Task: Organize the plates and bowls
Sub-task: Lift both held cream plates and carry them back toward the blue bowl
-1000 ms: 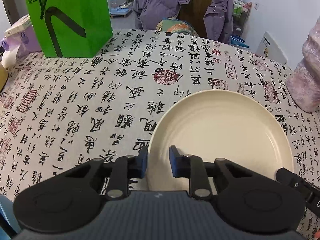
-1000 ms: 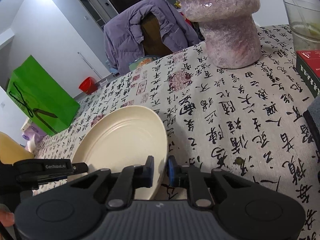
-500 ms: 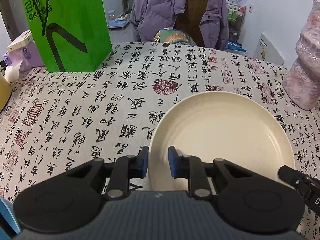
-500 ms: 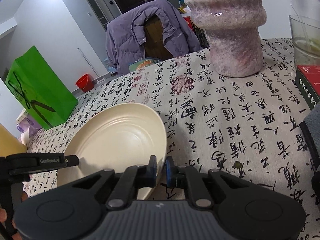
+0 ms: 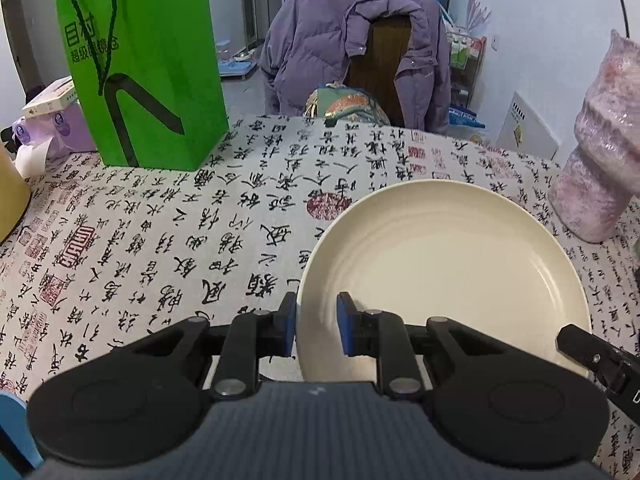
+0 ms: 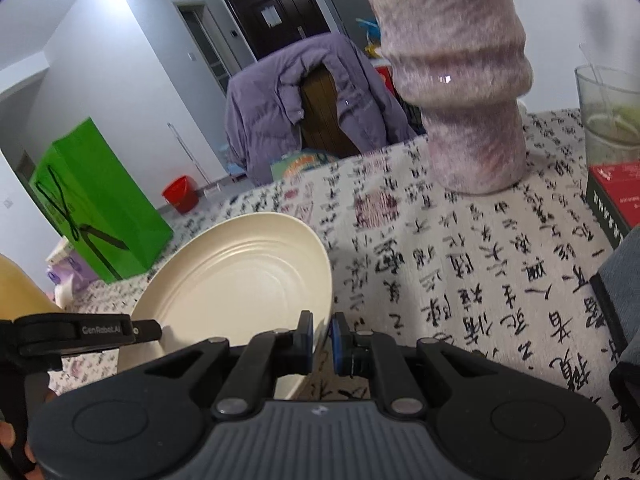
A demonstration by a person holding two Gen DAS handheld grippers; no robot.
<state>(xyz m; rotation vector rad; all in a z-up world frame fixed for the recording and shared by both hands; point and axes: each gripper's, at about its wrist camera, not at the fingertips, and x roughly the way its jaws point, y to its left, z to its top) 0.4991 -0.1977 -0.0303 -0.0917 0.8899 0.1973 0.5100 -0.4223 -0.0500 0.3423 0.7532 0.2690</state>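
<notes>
count: 1 cream plate [image 5: 444, 276]; 1 green bag [image 5: 144, 68]; 1 pink vase [image 6: 460, 80]; 1 glass [image 6: 608, 112]; 2 tongs, left tongs [image 5: 317, 330] and right tongs [image 6: 321, 344]

Both views are evenly lit by soft indoor light, with a bright ceiling glow at the upper left of the right wrist view and only faint shadows on the tablecloth [image 5: 168, 240]. Fisheye distortion bends the walls and darkens the corners. The left wrist view is sharp, while the right wrist view is motion-blurred, most on the pink vase [image 6: 460, 80], which carries a small glare spot.
</notes>
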